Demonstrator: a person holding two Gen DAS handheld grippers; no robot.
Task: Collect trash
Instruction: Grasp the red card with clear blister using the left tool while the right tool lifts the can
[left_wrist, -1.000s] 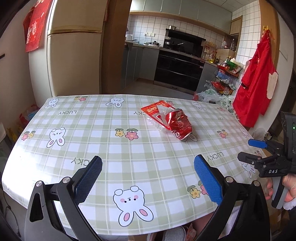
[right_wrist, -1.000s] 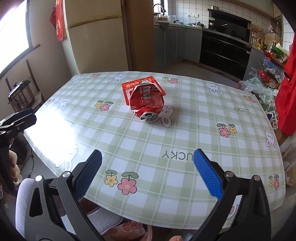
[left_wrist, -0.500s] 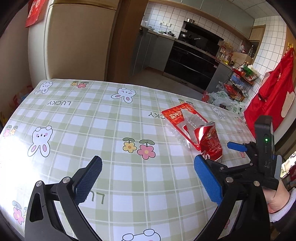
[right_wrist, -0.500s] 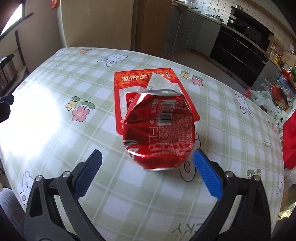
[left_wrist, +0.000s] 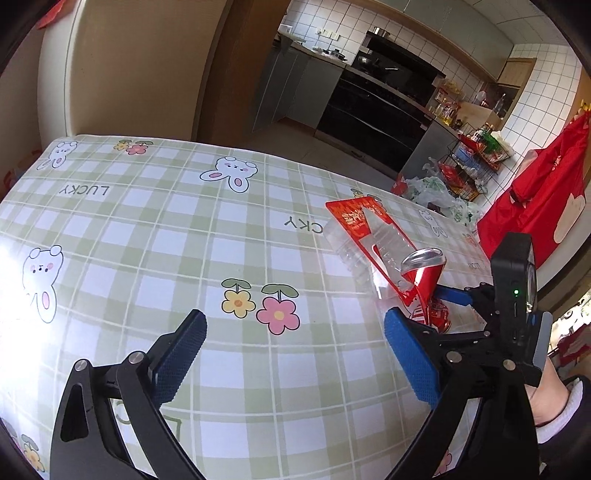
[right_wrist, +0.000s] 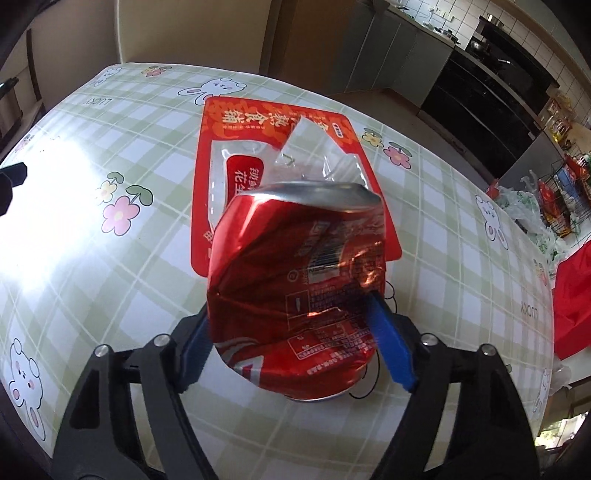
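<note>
The right gripper (right_wrist: 295, 332) pinches the crushed can (right_wrist: 299, 291) near the tabletop's (left_wrist: 184, 229) right edge: lift straight, clearing the wrapper (right_wrist: 258, 155); the left gripper (left_wrist: 295, 354) gapes wide.

Red packet (right_wrist: 236, 118) partly hidden behind crushed can (right_wrist: 295, 280)

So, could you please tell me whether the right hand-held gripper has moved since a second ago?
Yes. The right hand-held gripper advanced over the table to the crushed can, its pads now against it.

Checked bunny tablecloth (left_wrist: 229, 229), black oven (left_wrist: 373, 107), red apron (left_wrist: 543, 192), wire rack (left_wrist: 469, 173)
</note>
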